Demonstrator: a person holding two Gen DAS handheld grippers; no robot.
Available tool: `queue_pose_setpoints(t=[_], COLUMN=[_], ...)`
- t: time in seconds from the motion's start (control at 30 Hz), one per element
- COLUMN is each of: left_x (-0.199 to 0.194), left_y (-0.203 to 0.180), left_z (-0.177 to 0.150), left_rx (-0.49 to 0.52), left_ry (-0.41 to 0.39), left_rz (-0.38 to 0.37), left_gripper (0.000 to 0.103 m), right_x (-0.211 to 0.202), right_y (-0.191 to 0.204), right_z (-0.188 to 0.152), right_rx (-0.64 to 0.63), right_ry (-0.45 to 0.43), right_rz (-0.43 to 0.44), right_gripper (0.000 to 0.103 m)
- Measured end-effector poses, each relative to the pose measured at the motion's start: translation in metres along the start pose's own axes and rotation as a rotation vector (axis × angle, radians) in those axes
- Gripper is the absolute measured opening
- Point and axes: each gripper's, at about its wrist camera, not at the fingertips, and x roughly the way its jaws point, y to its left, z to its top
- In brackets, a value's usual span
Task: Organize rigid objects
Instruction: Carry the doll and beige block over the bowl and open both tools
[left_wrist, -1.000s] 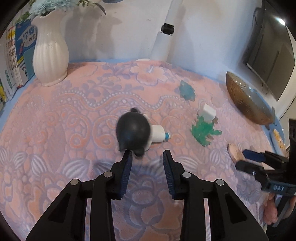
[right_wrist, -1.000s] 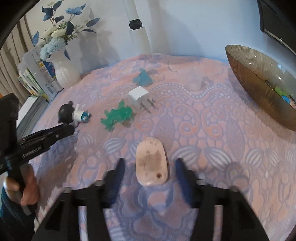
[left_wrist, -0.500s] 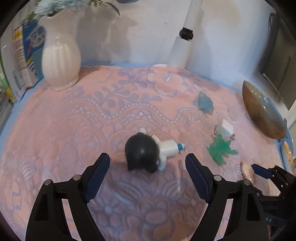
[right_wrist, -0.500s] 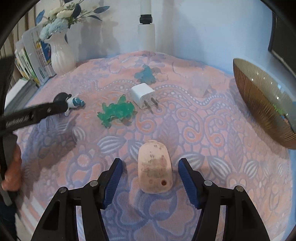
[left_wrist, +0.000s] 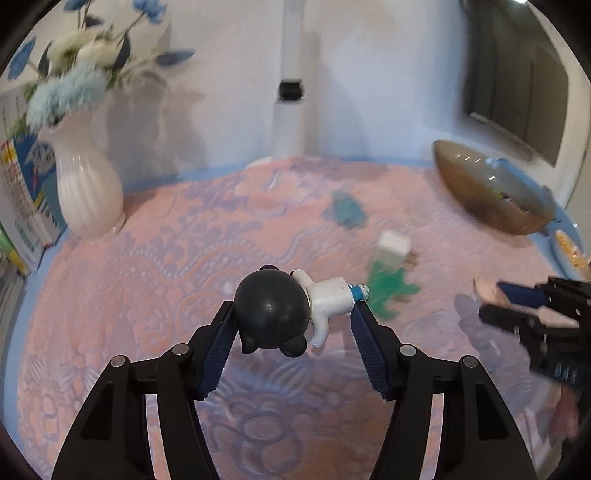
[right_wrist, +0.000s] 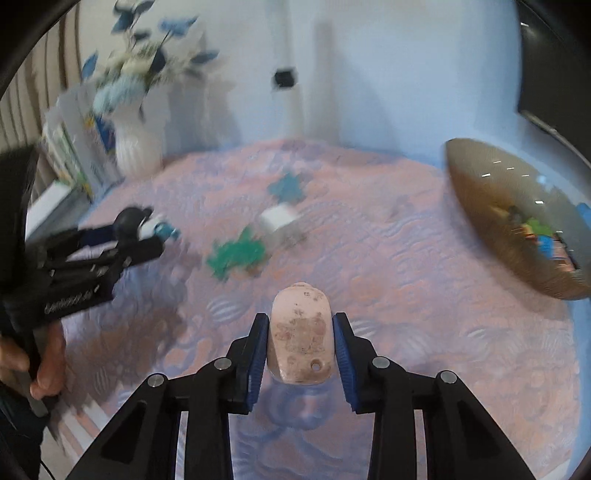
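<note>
Blurring smears the green toy (right_wrist: 236, 254) and white charger (right_wrist: 277, 221). Both jaws have just been closing: left gripper (left_wrist: 293, 321) clamps the black-headed figurine (left_wrist: 288, 310), right gripper (right_wrist: 300, 341) the pink stone (right_wrist: 301, 339), previously lying loose on the cloth (right_wrist: 406, 295).

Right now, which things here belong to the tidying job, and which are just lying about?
Job: figurine in left gripper; pink stone in right gripper; green toy; teal toy; charger; bowl.
Lying about: vase; books.
</note>
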Motion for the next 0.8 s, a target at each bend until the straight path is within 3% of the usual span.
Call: queue_pose_setpoints(t=[0.23, 0.5, 0.63, 0.8], left_x=[-0.028, -0.024, 0.015, 0.064], left_y=[-0.038, -0.122, -0.170, -0.215], left_z=[0.053, 0.153, 0.173, 0.159], left_rx=[0.020, 0.054, 0.070, 0.101], left_ry=[-0.100, -0.190, -0.132, -0.006], left_rz=[-0.111, -0.262, -0.313, -0.359], left_gripper=[0.060, 0.060, 0.060, 0.060], right_x=[-0.070, -0.148, -0.134, -0.086], right_y=[-0.072, -0.173, -0.220, -0.251], right_z=[0.029, 0.086, 0.093, 0.077], right_rx=[0.131, 0.258, 0.377, 0.467], right_ry=[-0.146, -0.294, -0.243, -0.088], right_rz=[-0.078, -0.286, -0.314, -0.286], right_gripper=[0.034, 0.034, 0.034, 0.034])
